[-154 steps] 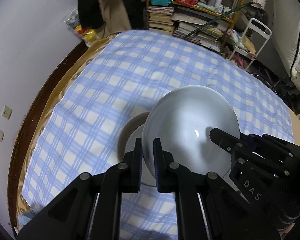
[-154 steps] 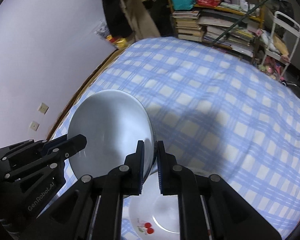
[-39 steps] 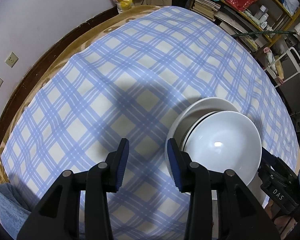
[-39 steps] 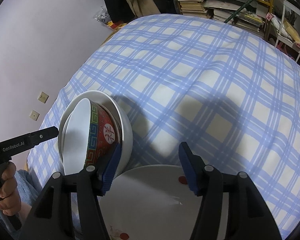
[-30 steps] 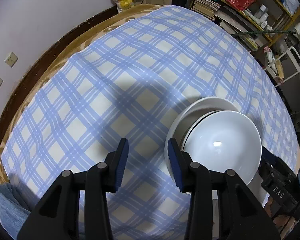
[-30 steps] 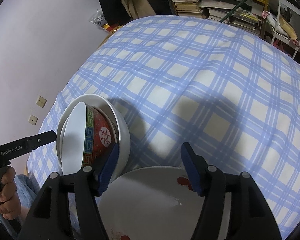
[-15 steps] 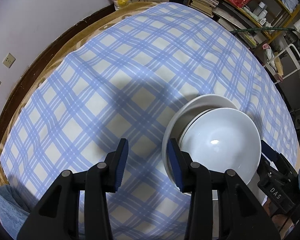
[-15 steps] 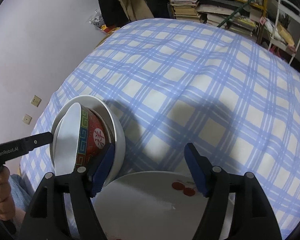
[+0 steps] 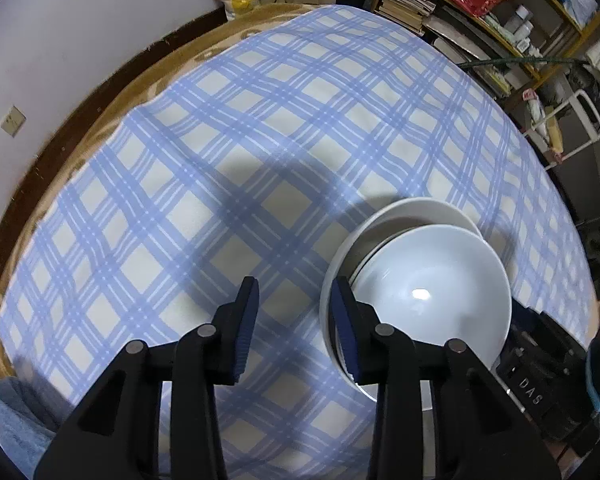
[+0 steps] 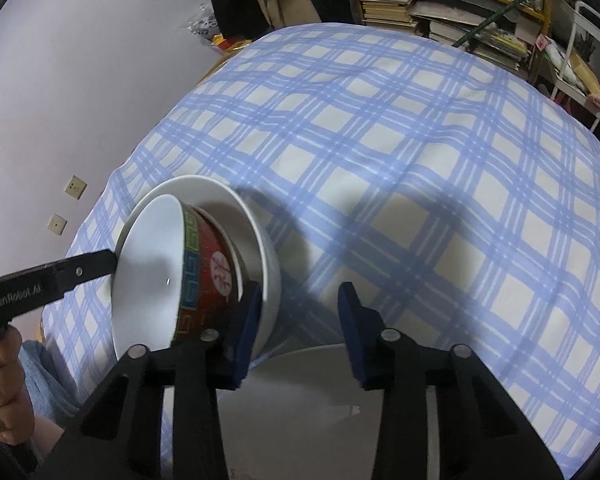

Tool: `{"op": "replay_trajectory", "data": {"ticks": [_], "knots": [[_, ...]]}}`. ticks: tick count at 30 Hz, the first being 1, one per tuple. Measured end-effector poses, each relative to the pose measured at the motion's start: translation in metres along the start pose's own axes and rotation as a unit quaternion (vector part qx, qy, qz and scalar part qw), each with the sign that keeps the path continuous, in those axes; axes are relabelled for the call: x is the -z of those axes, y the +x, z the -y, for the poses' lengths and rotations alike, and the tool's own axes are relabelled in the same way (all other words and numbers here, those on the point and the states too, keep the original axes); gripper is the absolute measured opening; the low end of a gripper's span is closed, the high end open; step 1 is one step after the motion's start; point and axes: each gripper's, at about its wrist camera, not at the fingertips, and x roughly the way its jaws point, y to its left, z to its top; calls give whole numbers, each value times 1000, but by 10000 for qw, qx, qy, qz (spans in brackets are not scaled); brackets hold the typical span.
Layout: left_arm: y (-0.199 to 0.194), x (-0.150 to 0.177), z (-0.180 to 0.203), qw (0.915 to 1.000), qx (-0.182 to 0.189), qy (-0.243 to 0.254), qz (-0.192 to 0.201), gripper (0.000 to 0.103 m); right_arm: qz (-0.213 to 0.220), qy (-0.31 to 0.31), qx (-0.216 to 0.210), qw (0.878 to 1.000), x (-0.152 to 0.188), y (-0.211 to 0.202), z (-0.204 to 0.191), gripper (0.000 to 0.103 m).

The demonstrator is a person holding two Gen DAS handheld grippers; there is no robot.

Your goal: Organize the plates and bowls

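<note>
A red patterned bowl point(image 10: 208, 268) with a white inside point(image 9: 428, 292) sits nested in a larger white bowl point(image 10: 260, 248), also seen in the left wrist view point(image 9: 412, 212), on the blue checked cloth. My left gripper point(image 9: 294, 312) is open and empty, just left of the stack. My right gripper point(image 10: 298, 312) is open and empty, just right of the stack, above a white plate point(image 10: 324, 412) at the near edge. Each gripper shows in the other's view: the right one point(image 9: 540, 376), the left one point(image 10: 48, 280).
The blue checked cloth point(image 9: 228, 160) covers a round table with a brown rim point(image 9: 112, 76). Shelves of books point(image 10: 452, 12) and a white rack point(image 10: 580, 52) stand beyond the far edge. A wall with sockets point(image 10: 66, 204) is on the left.
Five seconds ago both grippers were shut on the bowl's rim above the larger bowl. Now the bowl rests nested in it and both grippers are open. Over the last second they drifted only slightly.
</note>
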Motion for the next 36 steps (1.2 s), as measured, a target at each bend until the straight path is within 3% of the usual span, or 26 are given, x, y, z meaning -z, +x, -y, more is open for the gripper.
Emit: {"op": "replay_trajectory", "data": {"ticks": [4, 7, 12, 17, 27, 36], "knots": [[1, -2, -3, 9999, 129, -12, -46, 34, -139, 126, -169, 9997, -3, 3, 4, 40], [1, -3, 4, 9997, 15, 238, -1, 34, -240, 174, -233, 9993, -5, 5, 7, 40], [3, -5, 11, 9988, -48, 490, -17, 19, -339, 79, -115, 9993, -9, 6, 2, 40], [8, -7, 14, 9980, -41, 619, -80, 12, -356, -6, 55, 9994, -12, 8, -7, 39], [15, -17, 0, 9960, 641, 488, -381, 5, -755, 169, 47, 9970, -21, 12, -13, 19], [17, -15, 6, 9961, 457, 687, -307, 2, -1135, 346, 209, 9927, -29, 17, -21, 14]]}}
